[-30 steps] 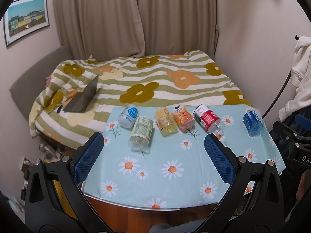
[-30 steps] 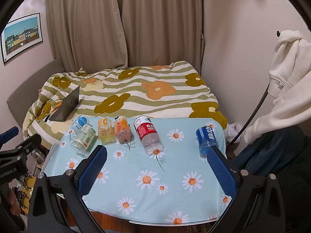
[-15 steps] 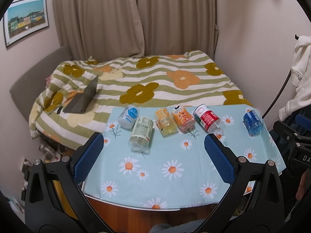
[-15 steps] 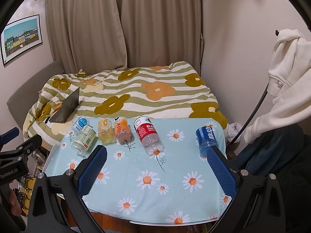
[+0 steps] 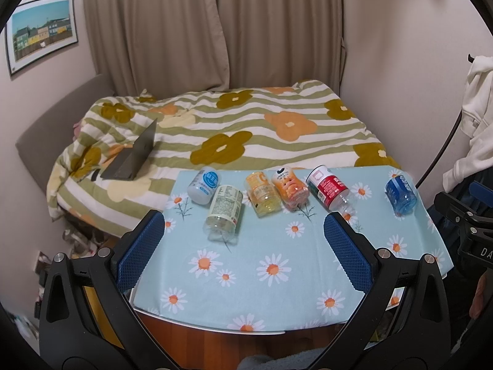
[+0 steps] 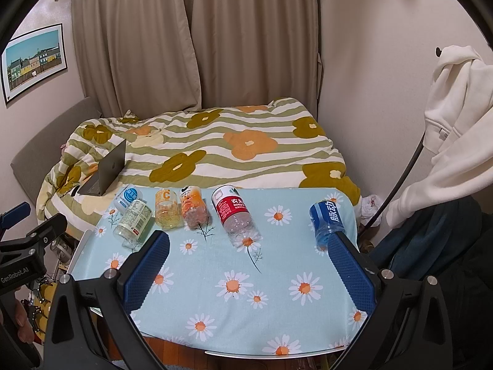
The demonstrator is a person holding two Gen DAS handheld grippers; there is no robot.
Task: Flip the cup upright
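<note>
Six cut plastic bottle-cups lie on sides along far bench (image 5: 277, 280) edge; blue cup (image 6: 326, 220) apart at right. Likely light, thin, slippery: grasp mid-body, gently. Left gripper (image 5: 243, 237), right gripper (image 6: 249, 260): fingers wide, empty.

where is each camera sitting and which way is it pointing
Left wrist: rides the left gripper, looking forward and down over the daisy tablecloth toward the bed; its own blue fingers show, spread apart, with the right gripper's frame at the right edge.
Right wrist: rides the right gripper, same heading, further right; its blue fingers show, with the left gripper's frame at the left edge.
Shared: the lying bottles, including the red-label bottle, laptop, curtains.
</note>
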